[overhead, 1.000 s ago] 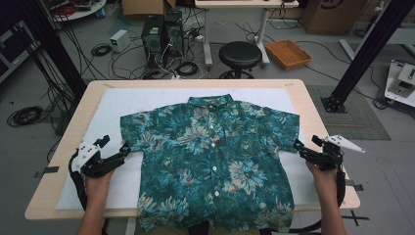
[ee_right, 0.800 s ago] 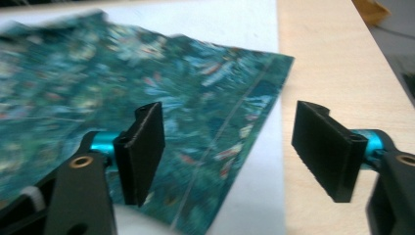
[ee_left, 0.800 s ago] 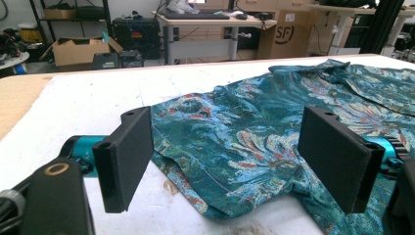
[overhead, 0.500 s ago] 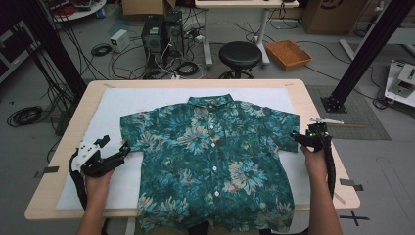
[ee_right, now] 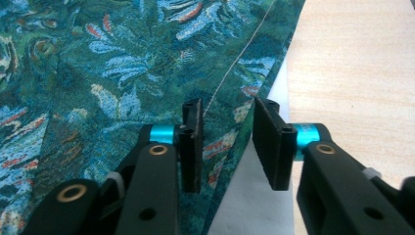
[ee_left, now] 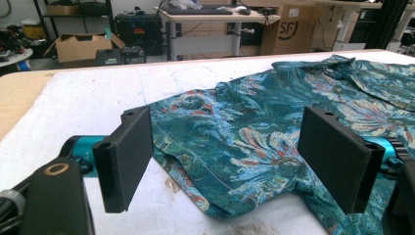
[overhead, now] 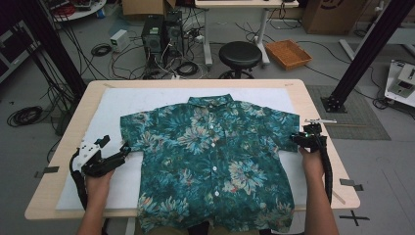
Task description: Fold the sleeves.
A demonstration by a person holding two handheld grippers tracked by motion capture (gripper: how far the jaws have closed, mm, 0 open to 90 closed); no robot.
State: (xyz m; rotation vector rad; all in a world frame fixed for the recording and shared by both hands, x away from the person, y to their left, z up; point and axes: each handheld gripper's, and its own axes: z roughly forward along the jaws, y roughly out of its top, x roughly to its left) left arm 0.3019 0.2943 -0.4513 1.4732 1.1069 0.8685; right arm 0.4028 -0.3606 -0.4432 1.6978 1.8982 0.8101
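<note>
A teal floral short-sleeved shirt (overhead: 210, 156) lies flat and buttoned on a white mat (overhead: 147, 100), collar away from me. My left gripper (overhead: 122, 152) rests at the tip of the left sleeve (ee_left: 235, 132). Its jaws stand wide open (ee_left: 230, 156), with the sleeve's corner lying between them, untouched. My right gripper (overhead: 297, 139) points down at the outer edge of the right sleeve (ee_right: 122, 73). Its jaws (ee_right: 226, 142) have just been closing and stand narrow, straddling the sleeve's hem with a gap left between the pads.
The wooden table (overhead: 313, 107) borders the mat on all sides; bare wood (ee_right: 352, 63) lies just right of the right sleeve. Behind the table stand a black stool (overhead: 239, 53), a wicker basket (overhead: 288, 53), a computer tower (overhead: 155, 34) with cables, and a black frame post (overhead: 362, 54).
The right gripper has moved in from the table's right edge onto the right sleeve's hem, tipped downward, and its jaws have narrowed. The left gripper has not moved.
</note>
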